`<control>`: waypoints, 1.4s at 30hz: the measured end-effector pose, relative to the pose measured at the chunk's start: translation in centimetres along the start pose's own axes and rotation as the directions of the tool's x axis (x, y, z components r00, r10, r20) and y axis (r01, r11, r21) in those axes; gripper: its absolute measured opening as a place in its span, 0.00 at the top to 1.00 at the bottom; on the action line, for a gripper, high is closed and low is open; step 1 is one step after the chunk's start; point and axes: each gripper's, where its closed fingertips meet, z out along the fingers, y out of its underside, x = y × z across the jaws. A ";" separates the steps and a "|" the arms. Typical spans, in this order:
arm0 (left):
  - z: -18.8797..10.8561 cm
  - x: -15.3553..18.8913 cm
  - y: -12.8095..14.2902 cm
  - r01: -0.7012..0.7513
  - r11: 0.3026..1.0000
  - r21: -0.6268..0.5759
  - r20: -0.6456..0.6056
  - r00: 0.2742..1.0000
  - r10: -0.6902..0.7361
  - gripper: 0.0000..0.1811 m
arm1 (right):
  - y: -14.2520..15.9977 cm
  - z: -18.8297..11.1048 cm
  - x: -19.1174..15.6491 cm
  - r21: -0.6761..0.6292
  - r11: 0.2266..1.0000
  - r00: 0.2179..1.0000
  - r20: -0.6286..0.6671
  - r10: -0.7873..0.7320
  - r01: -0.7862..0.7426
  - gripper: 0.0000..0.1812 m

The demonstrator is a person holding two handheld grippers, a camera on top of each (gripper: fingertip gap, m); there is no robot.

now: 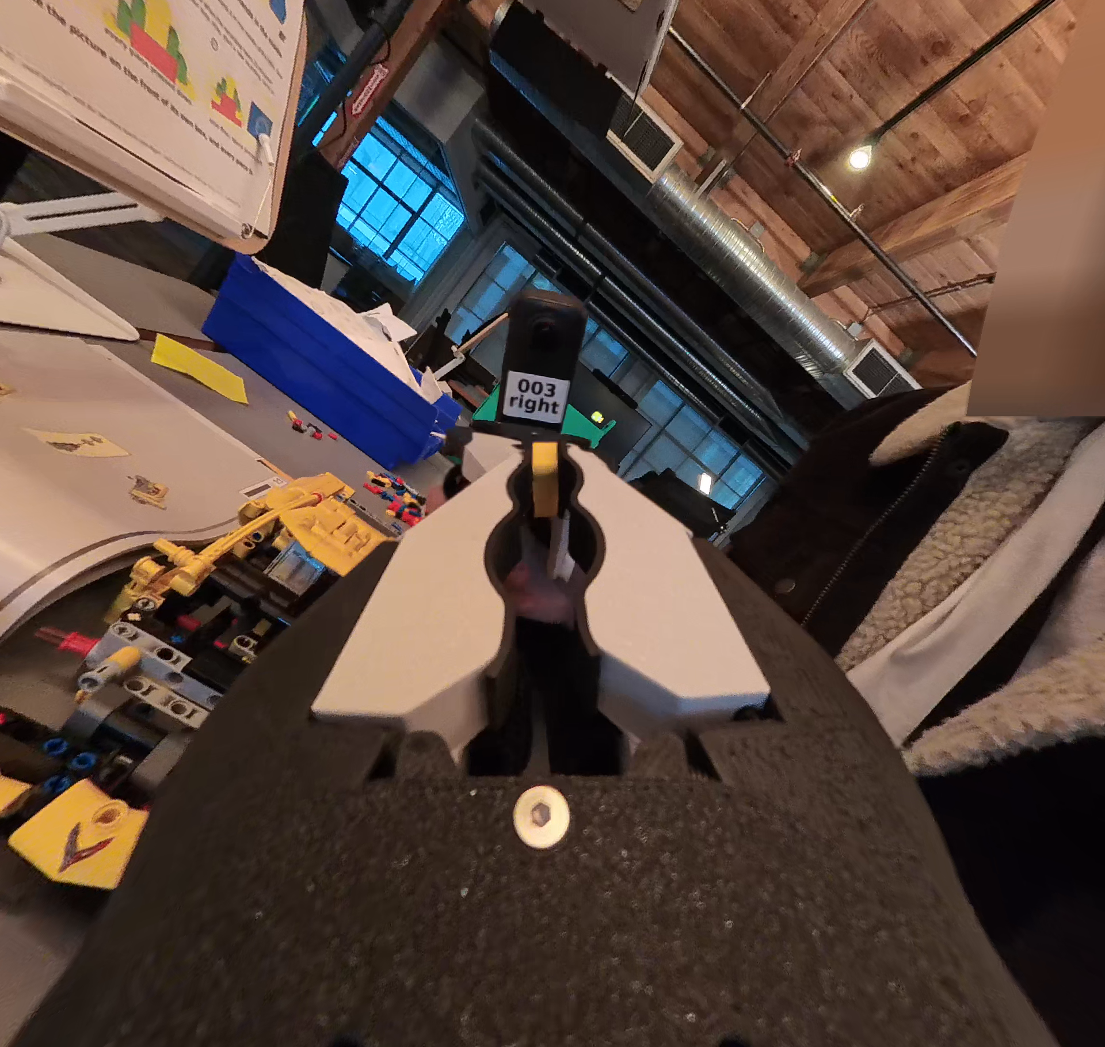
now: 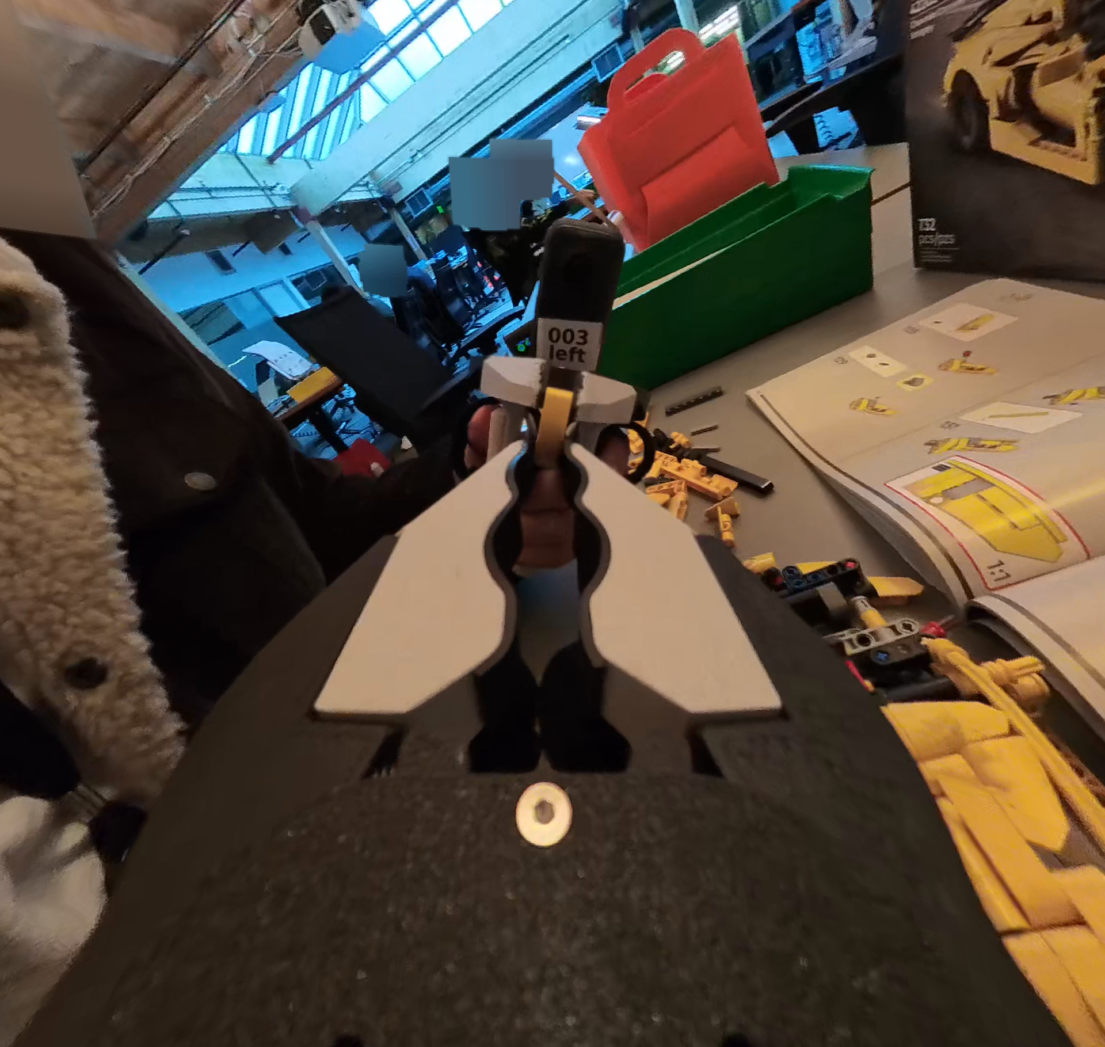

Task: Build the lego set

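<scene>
Yellow lego piece [image 1: 545, 478] pinched by both grippers' fingers | white-labelled cameras | set box [image 2: 1004, 103] printed

White printed labels sit on both cameras [image 1: 545, 336] [image 2: 577, 277]; the set box [image 2: 1010, 103] bears print

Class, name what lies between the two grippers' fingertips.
A small yellow piece, pinched between the right gripper and left gripper; both wrist views show it.
</scene>
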 end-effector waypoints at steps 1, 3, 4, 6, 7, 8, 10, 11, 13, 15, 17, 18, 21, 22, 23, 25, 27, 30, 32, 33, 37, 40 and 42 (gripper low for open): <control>0.0 -0.1 0.0 0.001 1.000 0.002 0.006 1.000 -0.001 0.96 | 0.0 0.0 0.2 0.000 1.000 1.000 -0.016 0.000 0.000 0.96; -0.1 -0.3 -0.3 0.004 1.000 0.021 0.018 1.000 -0.004 0.94 | -0.5 -0.2 0.8 0.037 0.999 0.999 -0.044 0.031 -0.030 0.96; -0.1 -0.4 -0.4 0.008 0.999 0.031 0.017 1.000 -0.009 0.92 | -1.0 -0.4 0.9 0.090 0.994 0.997 -0.037 0.066 -0.062 0.96; 0.0 -0.4 -0.2 0.020 0.999 0.033 0.007 1.000 -0.021 0.93 | -1.0 -0.2 0.5 0.101 0.989 0.994 0.011 0.111 -0.112 0.96; 0.0 -0.4 -0.1 0.016 0.999 0.028 0.011 1.000 -0.016 0.95 | -0.7 0.0 0.6 0.090 0.990 0.994 0.003 0.110 -0.110 0.96; 0.0 -0.5 -0.1 0.006 0.999 0.036 0.020 1.000 -0.007 0.96 | -0.8 0.0 0.6 0.098 0.991 0.995 -0.010 0.098 -0.096 0.96; -0.1 -0.5 -0.1 0.002 1.000 0.028 0.020 1.000 -0.002 0.96 | -0.7 0.1 0.6 0.087 0.993 0.997 -0.014 0.081 -0.079 0.96; -0.1 -0.5 0.0 -0.001 1.000 0.015 0.021 1.000 0.001 0.96 | -0.6 0.1 0.6 0.077 0.995 0.997 -0.011 0.070 -0.069 0.96; -0.1 -0.6 0.2 -0.014 1.000 -0.016 0.035 0.999 0.015 0.96 | -0.5 -0.1 0.4 0.059 0.997 0.999 0.013 0.052 -0.052 0.92; -0.1 -0.5 0.2 -0.019 0.999 -0.027 0.034 0.999 0.020 0.96 | -0.6 -0.2 0.0 0.056 0.996 0.997 0.047 0.067 -0.070 0.89; -0.2 -0.4 0.3 -0.018 0.999 -0.036 0.028 0.999 0.019 0.96 | -0.5 -0.4 -0.3 0.047 0.996 0.995 0.067 0.071 -0.075 0.88; -0.3 -0.4 0.3 -0.011 0.999 -0.035 0.025 1.000 0.012 0.96 | -0.5 -0.5 -0.3 0.041 0.996 0.995 0.074 0.073 -0.076 0.88; -0.8 -0.8 -0.2 0.010 1.000 -0.009 0.038 0.999 -0.010 0.96 | -1.0 -1.4 0.6 0.057 0.995 0.997 0.029 0.075 -0.076 0.88; -0.7 -0.7 0.0 -0.004 0.999 -0.031 0.036 0.999 0.005 0.96 | -1.4 -1.6 0.7 0.075 0.994 0.997 0.019 0.074 -0.075 0.87; -0.6 -0.6 0.6 -0.028 0.997 -0.070 0.040 0.999 0.031 0.96 | -1.5 -1.7 0.7 0.079 0.994 0.997 0.019 0.074 -0.075 0.87; 0.0 -0.2 2.0 -0.049 0.988 -0.149 0.024 0.998 0.053 0.96 | -1.0 -1.4 0.4 0.043 0.996 0.997 0.031 0.071 -0.072 0.89; 0.3 -0.1 2.6 -0.057 0.983 -0.174 0.021 0.998 0.062 0.96 | -0.4 -1.2 -0.1 0.012 0.998 0.997 0.048 0.057 -0.058 0.96; 0.2 -0.4 2.7 -0.060 0.982 -0.181 0.037 0.997 0.068 0.96 | -0.2 -1.3 0.3 -0.012 0.999 0.999 0.009 0.050 -0.049 0.96; 0.3 -0.4 2.5 -0.058 0.984 -0.167 0.038 0.997 0.065 0.96 | -0.3 -1.5 0.3 0.001 0.998 0.998 0.027 0.055 -0.055 0.96; 0.3 -0.3 2.3 -0.059 0.986 -0.156 0.033 0.997 0.065 0.96 | -0.5 -1.5 0.3 0.018 0.998 0.998 0.025 0.060 -0.060 0.91; 0.2 -0.3 2.0 -0.077 0.986 -0.146 0.047 0.995 0.084 0.96 | -0.5 -1.6 0.2 0.005 0.999 0.999 0.009 0.047 -0.047 0.96; 0.1 -0.3 1.8 -0.069 0.989 -0.135 0.041 0.996 0.075 0.96 | -0.9 -1.6 0.3 0.043 0.994 0.994 0.031 0.103 -0.104 0.96; 0.0 -0.2 1.8 -0.066 0.989 -0.130 0.037 0.997 0.071 0.95 | -1.7 -2.0 0.5 0.120 0.978 0.985 0.066 0.161 -0.168 0.97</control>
